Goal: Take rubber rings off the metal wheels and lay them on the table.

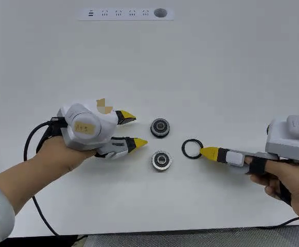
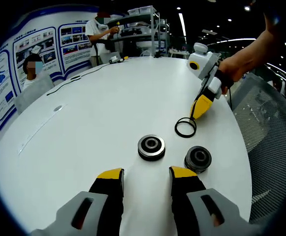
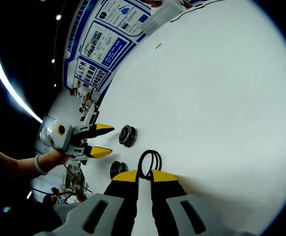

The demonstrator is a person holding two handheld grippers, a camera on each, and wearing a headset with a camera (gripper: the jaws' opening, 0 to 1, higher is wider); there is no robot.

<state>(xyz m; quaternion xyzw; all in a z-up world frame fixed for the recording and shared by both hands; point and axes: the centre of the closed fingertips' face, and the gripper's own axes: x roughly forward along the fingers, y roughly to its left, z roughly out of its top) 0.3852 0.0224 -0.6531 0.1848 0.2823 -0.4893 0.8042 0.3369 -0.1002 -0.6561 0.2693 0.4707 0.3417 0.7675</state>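
Two metal wheels lie flat on the white table, a far wheel (image 1: 160, 127) (image 2: 151, 146) (image 3: 128, 135) and a near wheel (image 1: 161, 160) (image 2: 198, 158) (image 3: 118, 168). A loose black rubber ring (image 1: 192, 148) (image 2: 185, 128) (image 3: 150, 163) rests on the table to their right. My right gripper (image 1: 209, 153) (image 3: 144, 177) comes in from the right, its yellow tips closed on the ring's near edge with only a thin gap. My left gripper (image 1: 133, 129) (image 2: 146, 174) stands open just left of the wheels, touching neither of them.
A white power strip (image 1: 126, 14) lies at the table's far edge. A black cable (image 1: 33, 136) trails from the left gripper toward the front edge. In the gripper views, people and display boards (image 2: 79, 42) stand beyond the table.
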